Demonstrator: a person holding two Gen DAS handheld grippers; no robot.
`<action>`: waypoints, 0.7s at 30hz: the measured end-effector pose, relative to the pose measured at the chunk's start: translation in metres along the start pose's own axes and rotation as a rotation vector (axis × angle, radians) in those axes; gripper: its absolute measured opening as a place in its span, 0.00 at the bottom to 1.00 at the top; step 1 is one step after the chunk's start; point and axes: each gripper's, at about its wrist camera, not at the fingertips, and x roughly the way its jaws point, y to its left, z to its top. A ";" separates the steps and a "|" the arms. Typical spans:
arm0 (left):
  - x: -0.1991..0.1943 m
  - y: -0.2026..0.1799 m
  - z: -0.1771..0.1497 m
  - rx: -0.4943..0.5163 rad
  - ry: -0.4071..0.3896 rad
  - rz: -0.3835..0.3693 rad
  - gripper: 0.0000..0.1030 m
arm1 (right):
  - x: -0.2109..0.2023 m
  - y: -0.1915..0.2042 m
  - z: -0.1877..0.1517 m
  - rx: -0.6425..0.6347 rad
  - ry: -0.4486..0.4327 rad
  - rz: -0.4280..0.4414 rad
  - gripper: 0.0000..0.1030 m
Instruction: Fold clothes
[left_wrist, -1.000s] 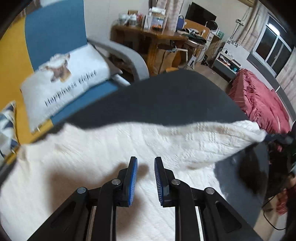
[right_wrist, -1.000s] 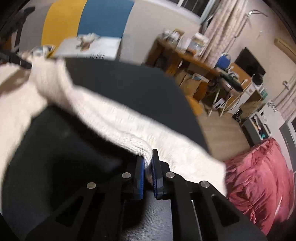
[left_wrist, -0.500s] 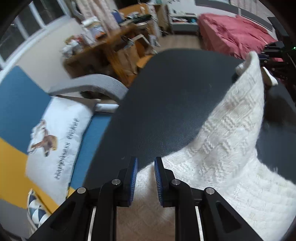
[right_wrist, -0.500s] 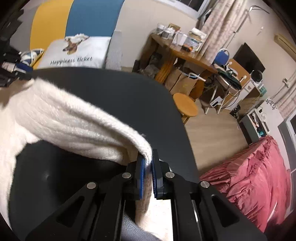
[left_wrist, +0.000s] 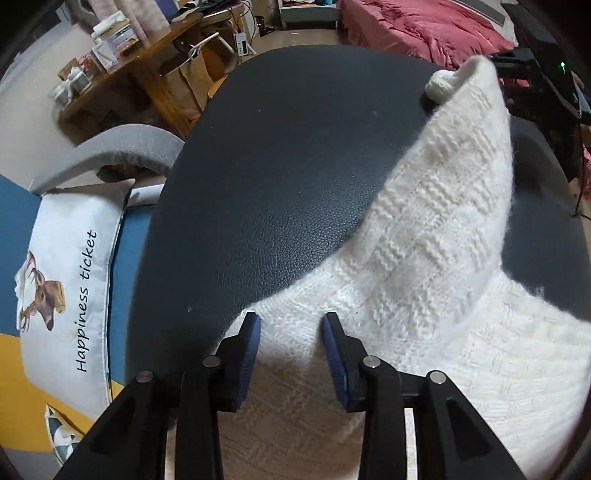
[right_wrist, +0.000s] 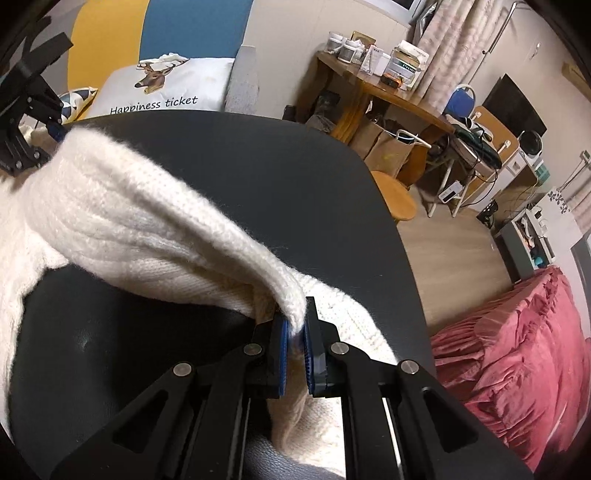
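Observation:
A white knit sweater (left_wrist: 424, 258) lies on a black leather table (left_wrist: 288, 147). My left gripper (left_wrist: 291, 321) points down over the sweater's near edge. Its jaws are opening, the knit lies under the gap, and the pads do not press on it. From there a band of the sweater rises to the upper right, where the right gripper (left_wrist: 517, 70) holds its end. In the right wrist view my right gripper (right_wrist: 295, 314) is shut on a folded edge of the sweater (right_wrist: 129, 221), lifted off the table (right_wrist: 258, 155). The left gripper (right_wrist: 29, 110) shows at the far left.
A sofa with a grey armrest (left_wrist: 110, 151) and a deer cushion (left_wrist: 66, 280) borders the table. Beyond it stand a cluttered wooden desk (right_wrist: 388, 92) and a round stool (right_wrist: 395, 195). A red bedspread (right_wrist: 517, 350) lies to the right.
The left gripper has rolled and sunk toward the sweater's edge, and its jaws now stand wider. The right gripper has shifted sideways, still clamped on the sweater's edge.

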 end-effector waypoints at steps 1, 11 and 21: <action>-0.002 -0.002 -0.001 -0.020 -0.013 0.013 0.14 | -0.001 0.000 0.000 0.005 -0.004 0.003 0.08; -0.032 -0.013 -0.028 -0.405 -0.284 0.230 0.03 | -0.022 -0.005 0.014 0.045 -0.110 -0.073 0.08; -0.025 -0.018 -0.037 -0.513 -0.243 0.201 0.09 | -0.001 -0.035 0.023 0.289 -0.109 0.068 0.13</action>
